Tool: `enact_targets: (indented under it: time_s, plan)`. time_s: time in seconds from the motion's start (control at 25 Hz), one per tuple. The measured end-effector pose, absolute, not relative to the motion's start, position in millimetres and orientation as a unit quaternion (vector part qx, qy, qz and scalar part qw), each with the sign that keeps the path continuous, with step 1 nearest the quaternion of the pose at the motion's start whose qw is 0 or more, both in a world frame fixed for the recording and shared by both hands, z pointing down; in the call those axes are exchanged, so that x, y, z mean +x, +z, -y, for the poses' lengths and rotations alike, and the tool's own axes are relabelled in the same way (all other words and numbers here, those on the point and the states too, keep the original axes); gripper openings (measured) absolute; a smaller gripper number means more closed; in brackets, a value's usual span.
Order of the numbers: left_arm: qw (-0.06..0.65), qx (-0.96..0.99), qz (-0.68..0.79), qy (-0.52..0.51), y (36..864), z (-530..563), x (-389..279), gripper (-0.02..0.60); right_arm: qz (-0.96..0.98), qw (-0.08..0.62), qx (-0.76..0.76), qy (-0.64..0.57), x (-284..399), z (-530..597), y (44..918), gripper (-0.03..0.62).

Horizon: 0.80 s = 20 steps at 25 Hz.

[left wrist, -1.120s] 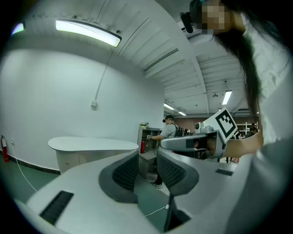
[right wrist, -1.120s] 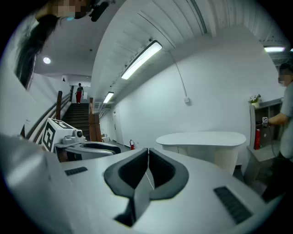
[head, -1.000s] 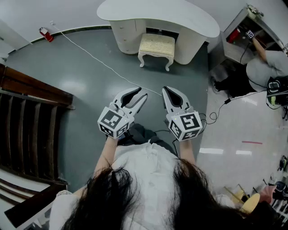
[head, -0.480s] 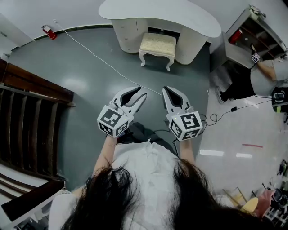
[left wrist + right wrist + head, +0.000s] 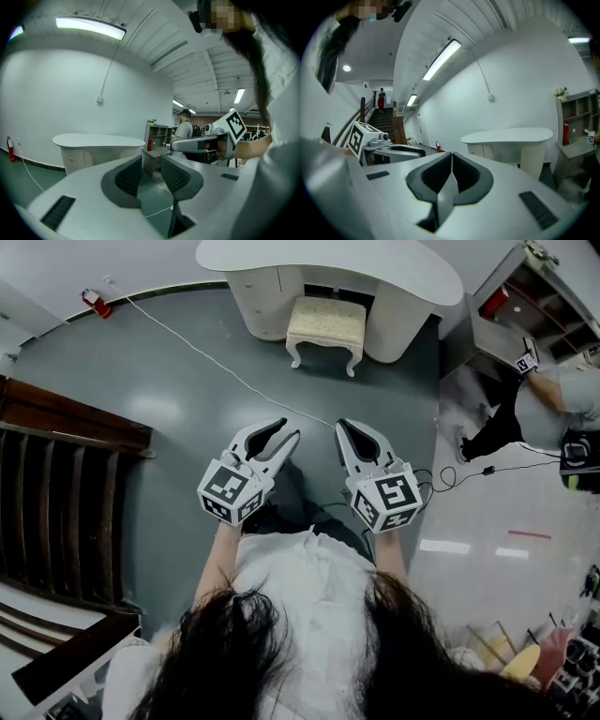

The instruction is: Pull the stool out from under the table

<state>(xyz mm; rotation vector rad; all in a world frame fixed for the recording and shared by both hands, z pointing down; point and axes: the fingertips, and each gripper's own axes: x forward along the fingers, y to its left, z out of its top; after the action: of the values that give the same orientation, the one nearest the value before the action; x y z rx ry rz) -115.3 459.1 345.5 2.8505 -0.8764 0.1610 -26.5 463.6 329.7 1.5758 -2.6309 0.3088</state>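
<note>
— What are the two tools doing?

— The left gripper (image 5: pixel 289 430) and the right gripper (image 5: pixel 345 426) are held side by side in front of the person, both pointing ahead and close to level. The right one's jaws are pressed fully together with nothing in them. The left one's are drawn in almost as far, with only a narrow slit between the pads (image 5: pixel 129 174), and that slit is empty too.

— And the stool?

— The stool (image 5: pixel 326 326) is straight ahead of the gripper tips and well apart from them, roughly on the line that runs between the two. It stands on the grey floor at the knee gap of the table (image 5: pixel 412 277), its rear edge tucked under the white top and most of the cushioned seat showing in front. Neither gripper touches it.

— Anything between the tools and it?

— A white cable (image 5: pixel 187 343) crosses the floor just ahead of the tips, running off ahead and left of the left gripper toward a red fire extinguisher (image 5: pixel 92 304). Off to the right of the right gripper, another person (image 5: pixel 562 395) reaches into a shelf unit (image 5: pixel 497 338).
</note>
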Motion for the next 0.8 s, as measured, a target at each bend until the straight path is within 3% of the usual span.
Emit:
enact_targets:
  time_s: [0.4,0.8]
  plan:
    - [0.081,0.953,0.285,0.059,363.7,-352.2,-135.3,0.133,0.841,0.029,0.527,0.116,-28.8,-372.1,346.0,0.031]
    - [0.093,0.957,0.259,0.093,394.7,-226.8,-196.1,0.133,0.813,0.063,0.559,0.153,-69.4,-260.8,373.7,0.031]
